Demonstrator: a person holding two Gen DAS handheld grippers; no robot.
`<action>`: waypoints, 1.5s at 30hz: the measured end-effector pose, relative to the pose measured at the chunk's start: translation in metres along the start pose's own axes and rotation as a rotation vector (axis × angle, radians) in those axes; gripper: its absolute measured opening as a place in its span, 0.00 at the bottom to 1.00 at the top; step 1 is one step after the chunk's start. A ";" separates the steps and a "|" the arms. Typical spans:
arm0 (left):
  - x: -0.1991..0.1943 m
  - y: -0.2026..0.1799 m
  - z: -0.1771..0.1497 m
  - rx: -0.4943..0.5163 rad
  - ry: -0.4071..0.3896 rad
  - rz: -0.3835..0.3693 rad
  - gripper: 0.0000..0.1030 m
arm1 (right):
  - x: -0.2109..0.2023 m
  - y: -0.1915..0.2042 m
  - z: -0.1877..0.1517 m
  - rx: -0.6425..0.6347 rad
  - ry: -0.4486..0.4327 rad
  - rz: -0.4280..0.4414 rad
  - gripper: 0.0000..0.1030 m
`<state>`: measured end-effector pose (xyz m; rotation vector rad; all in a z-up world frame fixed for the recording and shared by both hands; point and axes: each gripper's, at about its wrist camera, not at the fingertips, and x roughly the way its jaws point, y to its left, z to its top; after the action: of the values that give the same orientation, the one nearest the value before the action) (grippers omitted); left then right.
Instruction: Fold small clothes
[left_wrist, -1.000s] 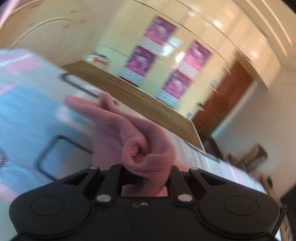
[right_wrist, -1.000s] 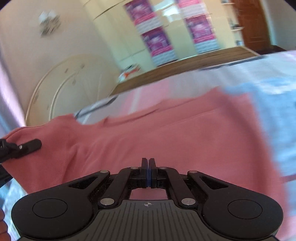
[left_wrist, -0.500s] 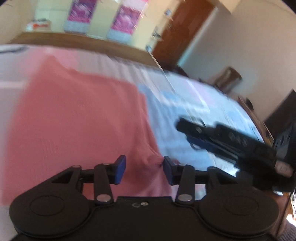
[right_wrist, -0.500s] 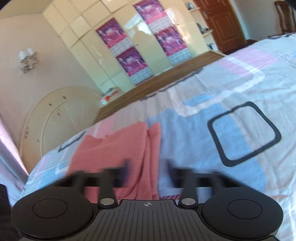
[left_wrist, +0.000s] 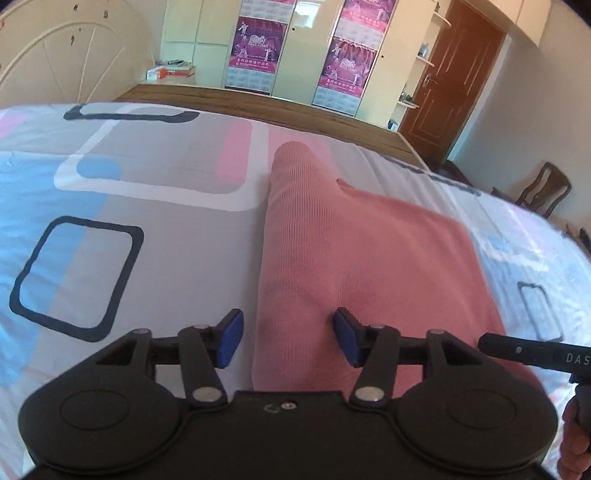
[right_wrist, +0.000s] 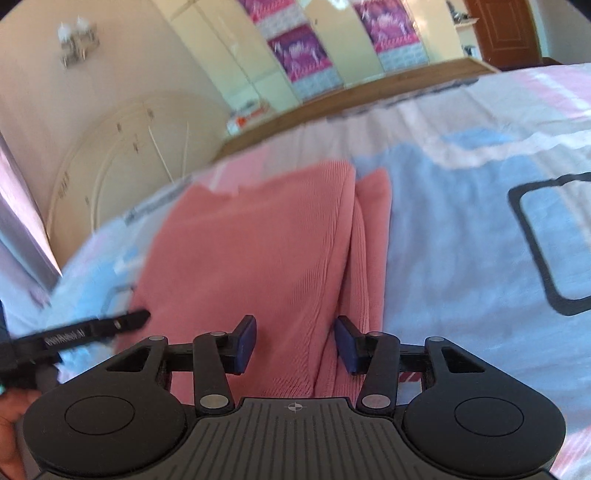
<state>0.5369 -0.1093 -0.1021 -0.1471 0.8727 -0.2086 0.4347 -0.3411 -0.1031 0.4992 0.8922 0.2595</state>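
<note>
pink top (left_wrist: 354, 258) flat on bedsheet (left_wrist: 147, 229)

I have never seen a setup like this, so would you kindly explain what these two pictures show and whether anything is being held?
There is no robot here: a person holds a hand-held two-finger tool in each hand, each with a fisheye camera looking along its fingers. One picture is from the left gripper, the other from the right gripper. Both look down on a pink knitted garment lying folded on a patterned bedsheet. The blue-padded fingers of both tools stand apart, so nothing is held. Each tool's black tip also shows at the edge of the other's picture.
</note>
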 end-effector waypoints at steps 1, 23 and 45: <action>0.001 -0.003 0.001 0.004 0.001 0.007 0.59 | 0.003 0.003 0.000 -0.015 0.014 -0.004 0.46; -0.009 -0.040 0.011 0.162 -0.001 -0.015 0.45 | -0.014 -0.006 -0.002 -0.128 -0.043 -0.143 0.43; 0.063 -0.055 0.044 0.329 0.003 0.017 0.53 | 0.016 -0.027 0.041 -0.230 -0.066 -0.214 0.00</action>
<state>0.6035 -0.1754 -0.1093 0.1674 0.8308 -0.3337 0.4775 -0.3703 -0.1067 0.1953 0.8319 0.1467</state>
